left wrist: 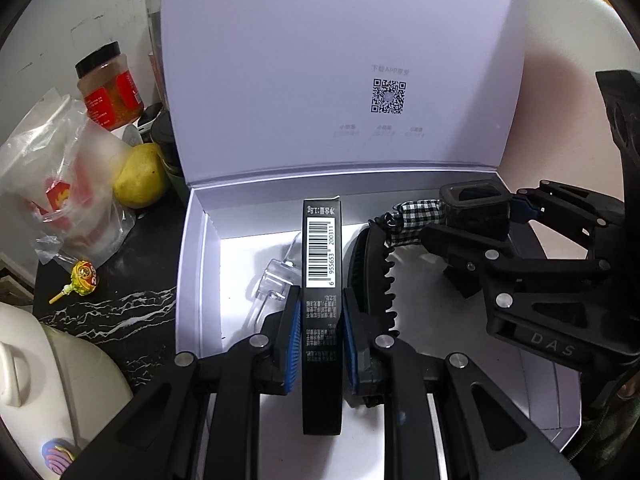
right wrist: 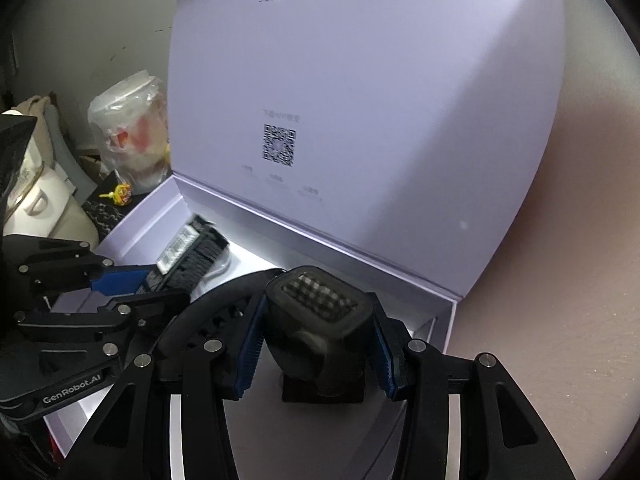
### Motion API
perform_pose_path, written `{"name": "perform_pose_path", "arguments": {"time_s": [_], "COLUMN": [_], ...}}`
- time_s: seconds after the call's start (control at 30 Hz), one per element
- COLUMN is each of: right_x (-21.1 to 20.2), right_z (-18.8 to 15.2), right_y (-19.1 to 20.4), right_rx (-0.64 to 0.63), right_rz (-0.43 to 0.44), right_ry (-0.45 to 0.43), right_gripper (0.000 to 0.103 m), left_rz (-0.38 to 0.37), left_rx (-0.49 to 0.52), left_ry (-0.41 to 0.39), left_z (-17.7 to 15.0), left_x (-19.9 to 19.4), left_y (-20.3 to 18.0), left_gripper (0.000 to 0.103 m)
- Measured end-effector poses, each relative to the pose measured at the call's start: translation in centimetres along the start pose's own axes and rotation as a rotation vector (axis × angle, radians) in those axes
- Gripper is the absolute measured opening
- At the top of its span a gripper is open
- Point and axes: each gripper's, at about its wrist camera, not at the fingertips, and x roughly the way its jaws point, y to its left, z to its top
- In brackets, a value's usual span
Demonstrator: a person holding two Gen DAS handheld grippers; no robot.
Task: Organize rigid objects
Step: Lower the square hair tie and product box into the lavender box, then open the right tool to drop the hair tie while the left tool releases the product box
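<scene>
A: Left gripper, state of the fingers?

B: Narrow, clamped on a slim black box with a white barcode label. Blue pads press both long sides. The box points away from the camera, over the open white box.

A: And the right gripper?

B: Fingers part-way apart, closed on a dark squarish object with a checked pattern showing in its top face. What it is, cannot tell. From the left wrist view it sits at the right side of the white box, with a strip of checked fabric running off it.

A: Anything already lying in the white box?

B: A black headband with teeth, curved, between the two grippers. Also a clear plastic piece just left of the slim black box.

A: Lid?

B: Lid stands open at the back, QR code printed inside.

A: Surroundings?

B: Dark marbled counter. To the left of the white box: a yellow pear, a red-labelled jar, a plastic bag, a wrapped lollipop.
</scene>
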Motion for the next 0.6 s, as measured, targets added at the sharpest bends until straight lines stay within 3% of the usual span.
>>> {"name": "perform_pose_path", "arguments": {"time_s": [0.37,0.47,0.6], "right_x": [-0.3,-0.9,-1.9], "right_z": [-0.3,-0.4,-0.5], "right_y": [-0.3,-0.4,-0.8], "right_rx": [0.013,0.016,0.025], "right_rz": [-0.002,-0.008,-0.017], "right_ry": [0.003,-0.009,-0.02], "right_gripper": [0.048,0.059,0.061], "left_rz": [0.008,0.031,0.031], "left_rx": [0.0,0.006,0.006], "left_ry": [-0.04,-0.033,-0.016], "left_z": [-0.3,-0.2,-0.6], "left_x": [-1.4,-2.1,-2.5], "left_y": [-0.6,-0.5,-0.8], "left_gripper": [0.018,0.019,0.019]}}
